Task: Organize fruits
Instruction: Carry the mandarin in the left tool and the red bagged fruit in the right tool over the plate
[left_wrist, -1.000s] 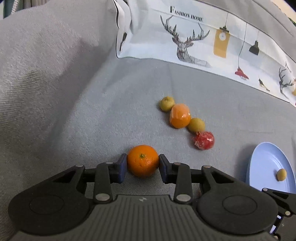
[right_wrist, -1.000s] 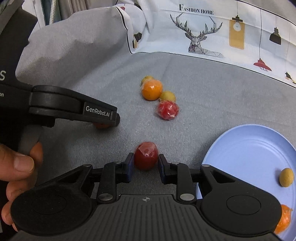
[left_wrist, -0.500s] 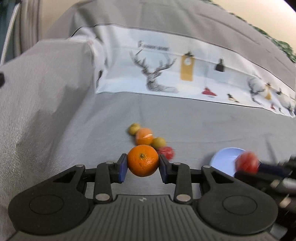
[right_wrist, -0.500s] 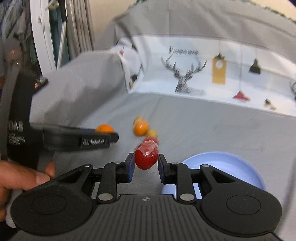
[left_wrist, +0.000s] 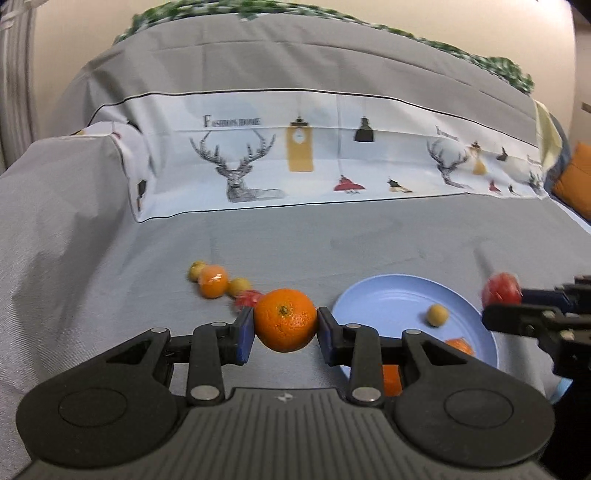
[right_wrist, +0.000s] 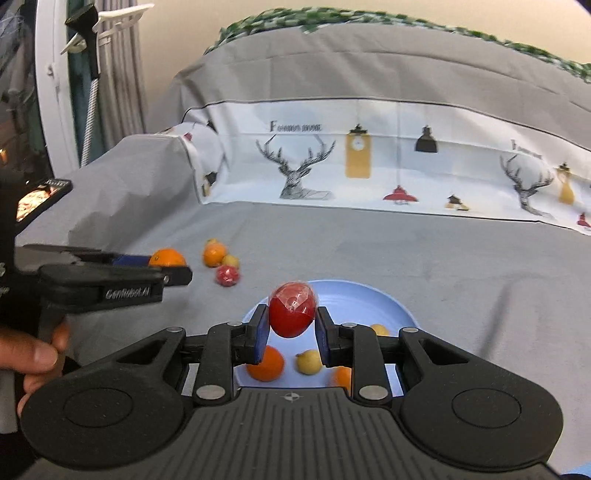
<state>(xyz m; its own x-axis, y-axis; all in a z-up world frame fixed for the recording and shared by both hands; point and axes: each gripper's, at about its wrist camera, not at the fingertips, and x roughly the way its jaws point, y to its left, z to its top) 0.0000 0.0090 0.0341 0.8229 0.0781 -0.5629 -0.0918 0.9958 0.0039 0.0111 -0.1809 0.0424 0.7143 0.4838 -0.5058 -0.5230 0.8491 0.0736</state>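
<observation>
Over the grey sofa cover (left_wrist: 369, 236), both tools tilt downward, left jaws clamping an orange (left_wrist: 285, 319), right a red fruit (right_wrist: 292, 308).

Home living room, looks like. Work surface is a sofa (left_wrist: 295, 240) under a grey cover, with a white printed throw (left_wrist: 332, 155) on the backrest: deer heads, lamps, "Fashion Home" text. Orange cushion (left_wrist: 576, 181) at the far right end. Curtain (right_wrist: 114, 74) and white frame left of the sofa. Plain cream wall (left_wrist: 74, 37) behind.
</observation>
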